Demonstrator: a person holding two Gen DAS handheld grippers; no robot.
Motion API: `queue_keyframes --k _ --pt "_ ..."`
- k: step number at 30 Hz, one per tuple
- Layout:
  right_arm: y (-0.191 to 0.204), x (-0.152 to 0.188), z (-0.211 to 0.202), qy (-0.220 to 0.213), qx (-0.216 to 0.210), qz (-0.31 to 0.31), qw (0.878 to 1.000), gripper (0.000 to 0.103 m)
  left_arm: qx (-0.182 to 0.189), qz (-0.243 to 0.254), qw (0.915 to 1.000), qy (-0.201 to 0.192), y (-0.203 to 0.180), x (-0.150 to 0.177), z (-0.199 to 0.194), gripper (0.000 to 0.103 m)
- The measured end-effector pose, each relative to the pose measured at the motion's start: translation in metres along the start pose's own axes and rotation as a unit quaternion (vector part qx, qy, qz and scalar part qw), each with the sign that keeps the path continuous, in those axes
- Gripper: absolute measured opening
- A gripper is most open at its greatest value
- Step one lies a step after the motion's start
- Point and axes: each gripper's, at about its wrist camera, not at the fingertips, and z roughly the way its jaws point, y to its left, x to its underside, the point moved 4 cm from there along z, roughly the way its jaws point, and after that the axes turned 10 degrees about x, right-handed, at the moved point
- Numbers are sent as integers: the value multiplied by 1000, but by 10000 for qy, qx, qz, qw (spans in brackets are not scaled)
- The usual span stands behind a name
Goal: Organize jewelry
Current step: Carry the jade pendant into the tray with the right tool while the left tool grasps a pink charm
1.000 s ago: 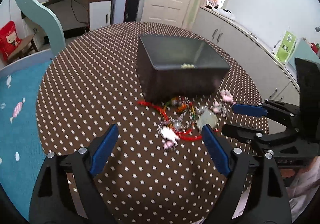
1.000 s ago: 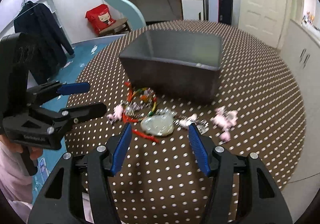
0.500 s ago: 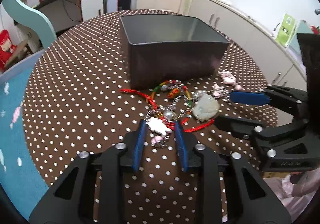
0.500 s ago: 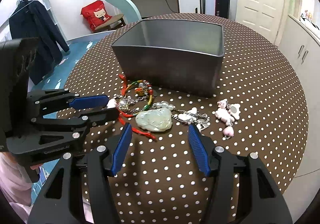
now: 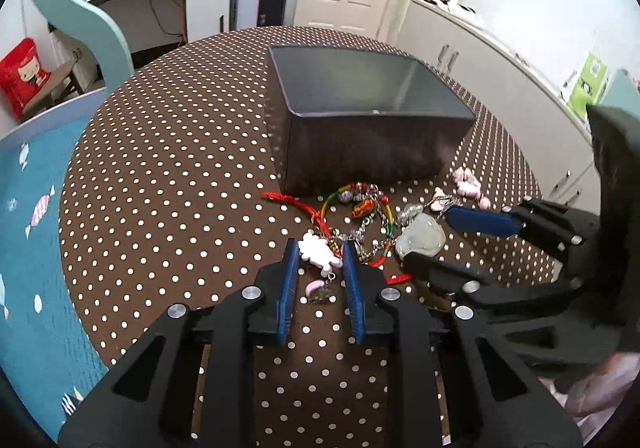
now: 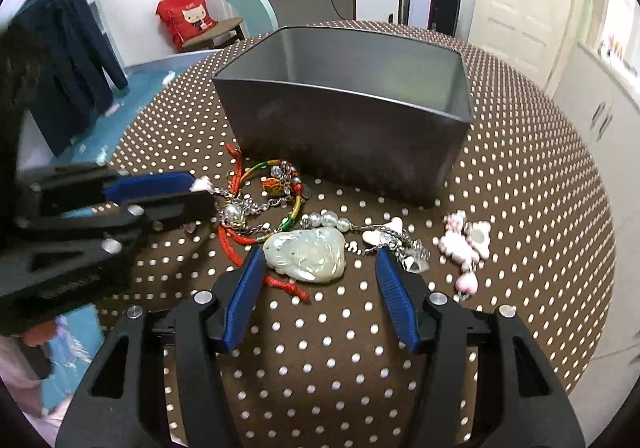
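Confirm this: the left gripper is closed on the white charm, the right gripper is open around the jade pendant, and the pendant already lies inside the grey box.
One thing is wrong: the jade pendant is not in the grey box. The right wrist view shows it on the polka-dot tablecloth in front of the box, between the open right gripper's fingers. The left gripper does close on the white charm.
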Motion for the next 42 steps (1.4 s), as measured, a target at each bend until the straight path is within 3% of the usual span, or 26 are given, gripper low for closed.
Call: queue_keyframes --k 1,3,10,14,19,25,32,39,42 --pt "4 -1 2 -83 174 -136 9997 53 -31 -17 10000 -42 0 -1 -2 22" --pt "5 -1 2 -127 116 -157 9997 41 -54 -100 9998 -147 1 -3 -9 22" --pt "-1 -1 6 -174 -68 -76 9998 41 -31 -179 9987 -468 3 -10 -30 22" --pt "-7 -10 -1 -233 -253 94 9994 41 -351 -108 9967 -717 5 -18 -48 23" --pt "-26 -26 -27 -572 -503 414 9962 41 -242 -50 9936 -1106 8 -38 -75 22" --pt "-51 -52 -56 -1066 -209 566 9925 41 108 100 9890 -1471 -2 -75 -91 22" --pt "-64 -75 -41 -1017 28 661 9926 41 480 -9 9921 -1155 -11 -103 -47 22" --pt "-67 -84 -17 -740 -9 851 9936 41 320 82 9972 -676 -13 -112 3 23" --pt "-66 -88 -11 -660 -11 834 9943 41 515 -185 9966 -616 -5 -113 21 23"
